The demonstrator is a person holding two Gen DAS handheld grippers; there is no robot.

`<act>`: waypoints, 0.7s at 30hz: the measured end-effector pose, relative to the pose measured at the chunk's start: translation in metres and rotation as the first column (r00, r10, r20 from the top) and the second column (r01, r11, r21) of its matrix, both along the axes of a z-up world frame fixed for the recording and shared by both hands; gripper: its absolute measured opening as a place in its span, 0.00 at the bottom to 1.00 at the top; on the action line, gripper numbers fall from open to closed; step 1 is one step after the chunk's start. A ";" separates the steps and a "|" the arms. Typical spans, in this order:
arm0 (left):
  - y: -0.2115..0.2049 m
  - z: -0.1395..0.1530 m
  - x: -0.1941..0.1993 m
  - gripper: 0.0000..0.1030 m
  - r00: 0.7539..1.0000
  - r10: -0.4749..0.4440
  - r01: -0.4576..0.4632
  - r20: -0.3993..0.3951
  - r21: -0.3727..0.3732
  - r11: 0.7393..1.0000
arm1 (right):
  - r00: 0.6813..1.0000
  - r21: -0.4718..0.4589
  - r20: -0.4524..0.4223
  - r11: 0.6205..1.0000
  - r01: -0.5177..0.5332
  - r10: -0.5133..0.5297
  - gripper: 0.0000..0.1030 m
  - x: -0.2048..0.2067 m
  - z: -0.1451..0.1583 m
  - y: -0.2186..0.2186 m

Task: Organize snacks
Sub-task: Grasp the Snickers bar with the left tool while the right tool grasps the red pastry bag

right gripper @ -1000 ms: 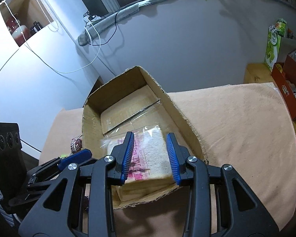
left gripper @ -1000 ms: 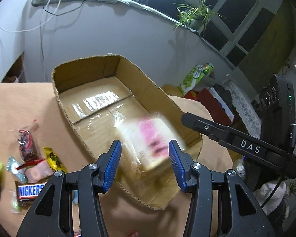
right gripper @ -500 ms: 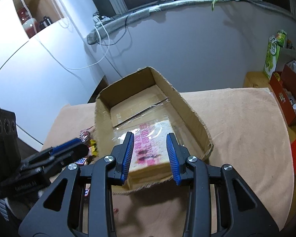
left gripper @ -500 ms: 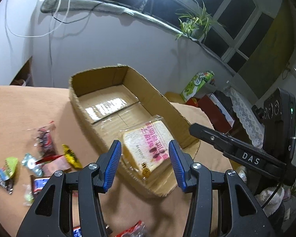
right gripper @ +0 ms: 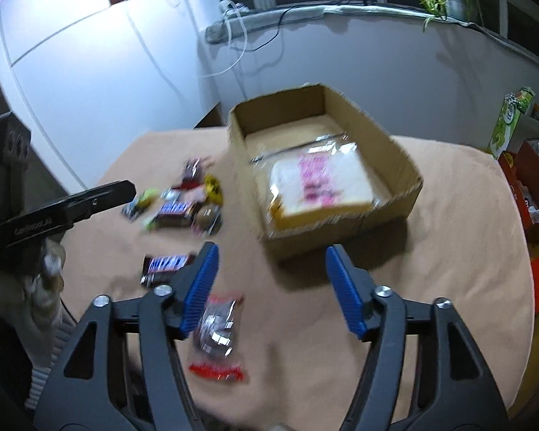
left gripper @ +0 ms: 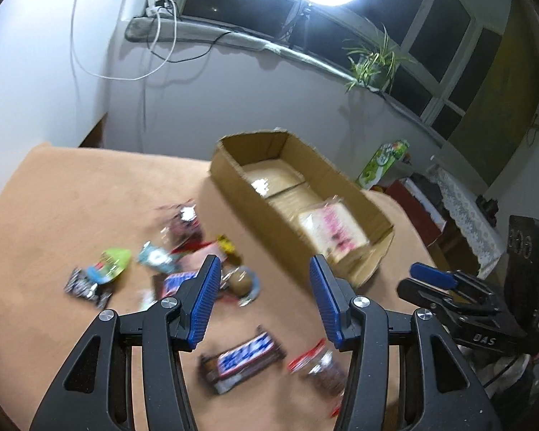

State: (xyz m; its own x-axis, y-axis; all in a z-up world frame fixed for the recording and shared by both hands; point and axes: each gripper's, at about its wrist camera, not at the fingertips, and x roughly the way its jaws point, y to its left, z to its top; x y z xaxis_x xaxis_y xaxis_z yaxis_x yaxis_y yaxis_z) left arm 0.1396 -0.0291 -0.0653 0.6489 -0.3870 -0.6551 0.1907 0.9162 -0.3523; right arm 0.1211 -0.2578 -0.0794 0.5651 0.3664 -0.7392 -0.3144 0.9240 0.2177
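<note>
Both grippers have drawn back from the open brown cardboard box (right gripper: 395, 165) since a second ago, when the clear-wrapped slice of white bread with pink lettering (right gripper: 319, 183) sat between the right gripper's blue pads; now it lies flat on the box floor at the near end, well beyond the fingertips. The right gripper (right gripper: 269, 287) hangs over the tan cloth-covered table (right gripper: 449, 233) just short of the box's near wall; its jaws are opening, wide apart, with nothing between them. A small clear packet with red ends (right gripper: 215, 330) lies on the cloth by its left pad. The left gripper (left gripper: 264, 301) has its jaws opening too, standing apart and gripping nothing. Below and between its fingers, on the cloth, lies a brown Snickers bar (left gripper: 242, 362), apart from both pads. Farther ahead to the left sits a loose cluster of small wrapped sweets (left gripper: 183, 251), blurred, with a second Snickers bar (right gripper: 174, 212) among them.
</note>
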 end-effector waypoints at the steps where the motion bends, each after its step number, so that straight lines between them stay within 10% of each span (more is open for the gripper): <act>1: 0.003 -0.005 -0.004 0.49 1.000 -0.009 0.009 -0.008 0.013 1.000 | 1.000 -0.003 -0.001 1.000 -0.006 0.006 0.70 -0.006 -0.002 0.002; 12: -0.009 -0.041 -0.028 0.57 0.983 -0.161 0.174 -0.094 0.165 0.971 | 0.994 -0.081 -0.065 0.992 -0.095 0.090 0.70 -0.044 -0.038 0.031; 21: -0.039 -0.066 -0.020 0.59 0.949 -0.278 0.312 -0.146 0.339 0.888 | 0.986 -0.106 -0.116 0.986 -0.131 0.119 0.70 -0.044 -0.060 0.046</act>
